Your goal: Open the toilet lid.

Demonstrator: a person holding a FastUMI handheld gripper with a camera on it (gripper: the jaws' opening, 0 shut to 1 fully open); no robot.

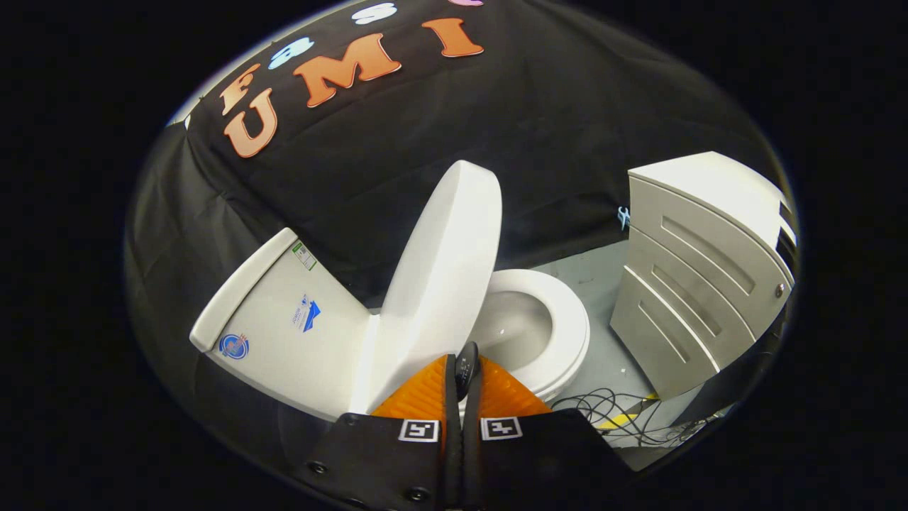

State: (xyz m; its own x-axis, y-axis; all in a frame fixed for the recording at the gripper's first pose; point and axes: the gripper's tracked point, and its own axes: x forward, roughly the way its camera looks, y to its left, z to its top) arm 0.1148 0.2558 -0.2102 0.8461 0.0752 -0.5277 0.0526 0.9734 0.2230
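Note:
A white toilet stands ahead of me with its tank (pixel 284 319) to the left of the fingers. Its lid (pixel 443 277) is raised nearly upright, leaning toward the tank. The seat ring (pixel 567 333) and the bowl lie uncovered beyond the fingers to the right. My gripper (pixel 464 365) is shut, fingers pressed together with nothing between them. The fingertips (pixel 467 357) sit against or just in front of the lid's lower edge; contact is hard to judge.
A white cabinet (pixel 699 277) with slotted drawer fronts stands right of the toilet on the grey floor (pixel 603 273). Loose black cables (pixel 613 411) lie on the floor beside the bowl's base. Black cloth walls close in behind the toilet.

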